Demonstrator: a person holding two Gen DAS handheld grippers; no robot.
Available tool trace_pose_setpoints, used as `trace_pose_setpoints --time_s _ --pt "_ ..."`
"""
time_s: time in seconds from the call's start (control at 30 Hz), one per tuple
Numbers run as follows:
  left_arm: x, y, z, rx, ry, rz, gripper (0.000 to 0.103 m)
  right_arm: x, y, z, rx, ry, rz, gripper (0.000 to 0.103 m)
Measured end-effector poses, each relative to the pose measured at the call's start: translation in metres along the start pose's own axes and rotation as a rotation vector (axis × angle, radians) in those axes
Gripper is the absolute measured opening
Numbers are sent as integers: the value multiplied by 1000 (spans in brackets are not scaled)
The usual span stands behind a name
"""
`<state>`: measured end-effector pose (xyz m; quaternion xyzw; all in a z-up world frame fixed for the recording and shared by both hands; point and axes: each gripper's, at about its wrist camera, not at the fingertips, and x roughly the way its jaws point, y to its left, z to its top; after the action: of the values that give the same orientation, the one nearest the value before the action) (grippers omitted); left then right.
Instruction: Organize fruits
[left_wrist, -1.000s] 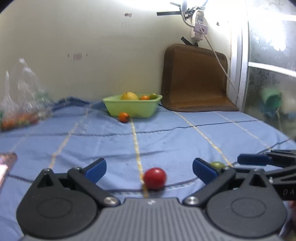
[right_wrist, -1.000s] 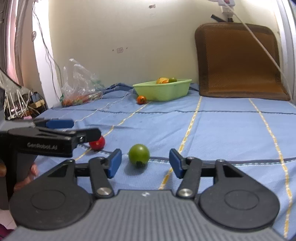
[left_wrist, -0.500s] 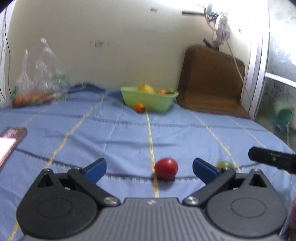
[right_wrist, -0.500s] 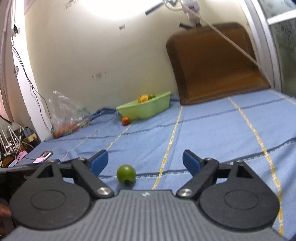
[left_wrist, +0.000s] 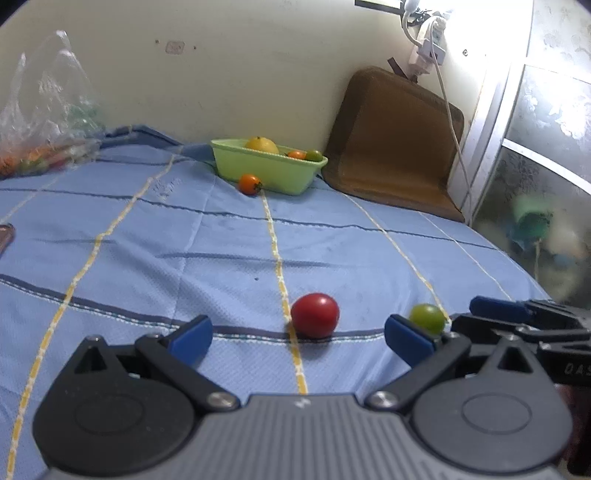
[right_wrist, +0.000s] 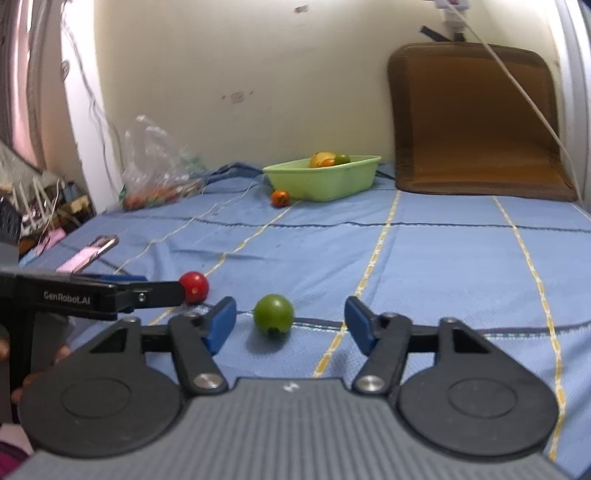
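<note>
A red tomato (left_wrist: 314, 315) lies on the blue bedsheet just ahead of my left gripper (left_wrist: 299, 339), which is open with the tomato between its fingertips, untouched. A green tomato (right_wrist: 274, 314) lies between the blue pads of my right gripper (right_wrist: 290, 326). Those jaws are closing, with a gap still on both sides. From the left wrist the green tomato (left_wrist: 427, 318) shows behind my right pad. At the back stands a green tub (right_wrist: 325, 181) holding a lemon (left_wrist: 261, 144) and small fruits. An orange tomato (left_wrist: 249, 184) rests against the tub's front.
A clear plastic bag of fruit (right_wrist: 159, 173) lies at the back left. A brown cushion (right_wrist: 476, 122) leans on the wall at the back right, with a white cable hanging over it. A phone (right_wrist: 88, 253) lies near the bed's left edge.
The right jaws spread wide, then narrowed again around the green tomato. The left gripper rolled and shifted a little; the red tomato stays between its fingers.
</note>
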<state>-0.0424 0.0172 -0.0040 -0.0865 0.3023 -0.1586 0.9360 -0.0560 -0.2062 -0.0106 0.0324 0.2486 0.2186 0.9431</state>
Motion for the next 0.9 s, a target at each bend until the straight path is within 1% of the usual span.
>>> trace_pose_setpoints --time_s 0.03,0.07,0.13,0.17,0.23,0.27,0.33,0.37,0.4,0.43,0.47,0.5,0.57,0.6,0.63,0.7,0.77,0.9 --pt "0 1 1 -5 6 -15 103 1 2 1 -14 9 3 61" --pt "1 1 2 -7 10 -26 103 2 3 3 -28 21 7 60" --pt "2 -1 6 7 6 -22 102 5 5 5 -51 44 19 59" --pt "3 -3 9 26 2 -20 100 7 6 6 -61 55 26 58" --pt "5 -8 13 64 -1 -25 88 13 8 9 -88 83 40 51" --pt "6 -11 16 84 4 -30 85 16 10 9 -101 94 41 51" --pt "11 -16 17 124 17 -33 72 21 12 11 -125 111 40 50" --pt "15 -17 17 139 29 -35 71 23 12 11 -131 117 38 49" --pt "18 -18 16 147 45 -33 70 26 12 12 -137 127 39 46" --pt "22 -18 14 149 64 -29 67 29 11 12 -140 141 37 43" --pt "23 -19 12 158 60 -24 67 32 10 11 -141 158 36 43" --pt "23 -20 12 165 61 -25 64 35 9 10 -139 171 37 40" --pt "23 -22 11 175 62 -37 50 35 8 10 -145 168 46 35" --pt "22 -23 11 178 57 -31 39 35 8 10 -148 165 56 30" --pt "23 -23 12 177 59 -29 32 35 8 12 -150 164 57 30" --pt "25 -20 18 150 68 -73 32 37 7 16 -168 155 48 30" --pt "28 -16 29 110 70 -127 32 41 3 24 -158 152 59 30" --pt "41 -9 74 97 14 -176 32 57 -9 56 -167 97 54 30"
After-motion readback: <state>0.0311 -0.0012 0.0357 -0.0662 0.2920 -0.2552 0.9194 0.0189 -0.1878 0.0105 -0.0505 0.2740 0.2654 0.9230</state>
